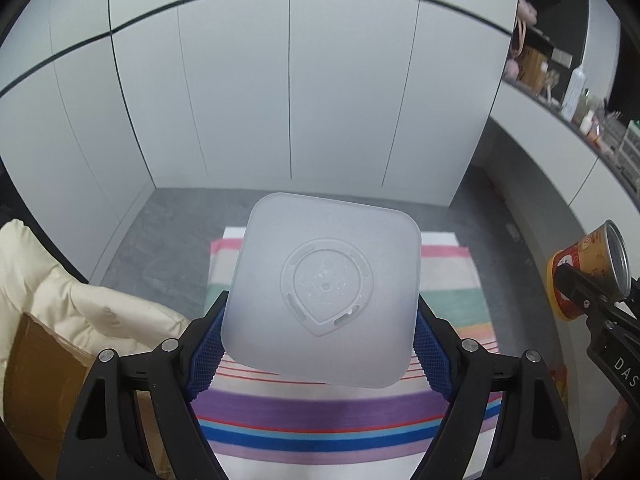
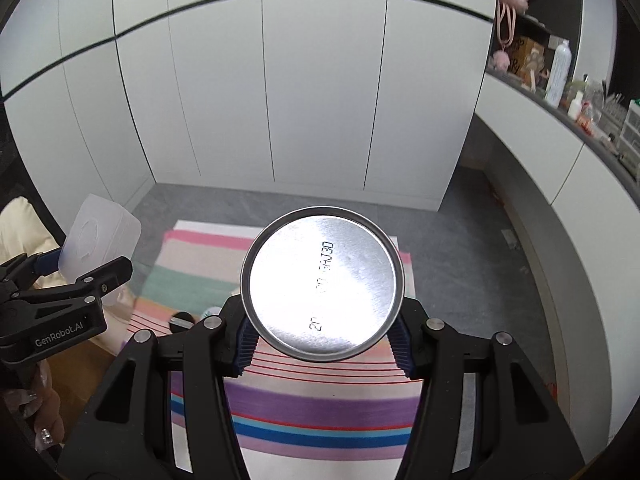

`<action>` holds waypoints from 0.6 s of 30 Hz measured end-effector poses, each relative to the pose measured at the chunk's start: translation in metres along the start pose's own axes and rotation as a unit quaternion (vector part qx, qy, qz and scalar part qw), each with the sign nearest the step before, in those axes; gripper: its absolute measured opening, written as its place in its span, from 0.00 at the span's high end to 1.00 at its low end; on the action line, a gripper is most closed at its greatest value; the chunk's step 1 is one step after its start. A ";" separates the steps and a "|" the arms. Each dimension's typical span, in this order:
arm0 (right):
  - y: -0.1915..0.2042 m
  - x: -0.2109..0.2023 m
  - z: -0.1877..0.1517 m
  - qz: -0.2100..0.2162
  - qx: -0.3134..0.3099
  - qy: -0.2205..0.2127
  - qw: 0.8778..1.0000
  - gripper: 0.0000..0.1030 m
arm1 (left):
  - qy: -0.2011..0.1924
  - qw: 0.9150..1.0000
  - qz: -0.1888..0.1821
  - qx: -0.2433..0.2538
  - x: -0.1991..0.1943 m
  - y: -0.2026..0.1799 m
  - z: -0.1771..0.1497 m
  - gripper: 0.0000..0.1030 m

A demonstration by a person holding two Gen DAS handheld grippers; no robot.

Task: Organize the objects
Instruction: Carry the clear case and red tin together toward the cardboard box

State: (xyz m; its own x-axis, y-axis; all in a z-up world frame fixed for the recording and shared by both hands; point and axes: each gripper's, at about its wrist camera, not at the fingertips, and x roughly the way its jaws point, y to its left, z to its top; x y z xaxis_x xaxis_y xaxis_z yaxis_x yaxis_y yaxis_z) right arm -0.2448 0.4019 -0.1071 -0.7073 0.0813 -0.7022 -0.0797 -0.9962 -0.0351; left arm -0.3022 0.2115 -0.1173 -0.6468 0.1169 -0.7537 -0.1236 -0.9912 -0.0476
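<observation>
Grey floor point(image 2: 460, 264) across mid-frame, bearing a striped cloth point(image 2: 320, 412) at lower centre; small dark round item point(image 2: 182, 319) on cloth's left edge.

Right up front, the right gripper point(image 2: 322, 344) has its blue ribbed pads point(image 2: 247, 340) clamped on a round metal can point(image 2: 322, 290), shiny silver base facing the lens, with a printed date code running across it. Below sits a striped fabric mat point(image 2: 320, 404) with pink, green, purple and blue bands, spread on a grey floor point(image 2: 460, 248). Off to the left, the left gripper point(image 2: 76, 268), black with "GenRobot.AI" on it, grips a frosted white square plastic container point(image 2: 100, 236). A hand point(image 2: 44, 408) with decorated nails shows at the lower left. White cabinet doors point(image 2: 280, 100) fill the back, and a cluttered shelf point(image 2: 560, 80) sits at right.
</observation>
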 end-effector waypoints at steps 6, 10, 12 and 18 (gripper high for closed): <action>0.007 -0.042 0.013 -0.003 0.000 -0.019 1.000 0.45 | -0.018 1.000 -0.007 0.006 -0.041 -0.001 0.002 0.19; 0.013 -0.061 0.014 -0.006 -0.006 -0.023 1.000 0.45 | -0.017 1.000 -0.008 0.014 -0.055 -0.001 -0.005 0.19; 0.016 -0.067 0.012 -0.005 -0.008 -0.022 1.000 0.45 | -0.018 1.000 -0.014 0.015 -0.060 0.000 -0.009 0.19; 0.022 -0.079 0.006 -0.003 -0.010 -0.021 1.000 0.45 | -0.017 1.000 -0.006 0.016 -0.073 0.004 -0.017 0.19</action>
State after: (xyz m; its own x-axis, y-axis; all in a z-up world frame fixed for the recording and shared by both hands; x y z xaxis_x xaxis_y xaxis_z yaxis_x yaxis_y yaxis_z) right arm -0.1948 0.3740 -0.0484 -0.7355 0.0881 -0.6718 -0.0697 -0.9961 -0.0544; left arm -0.2421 0.1982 -0.0735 -0.6702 0.1307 -0.7305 -0.1555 -0.9872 -0.0340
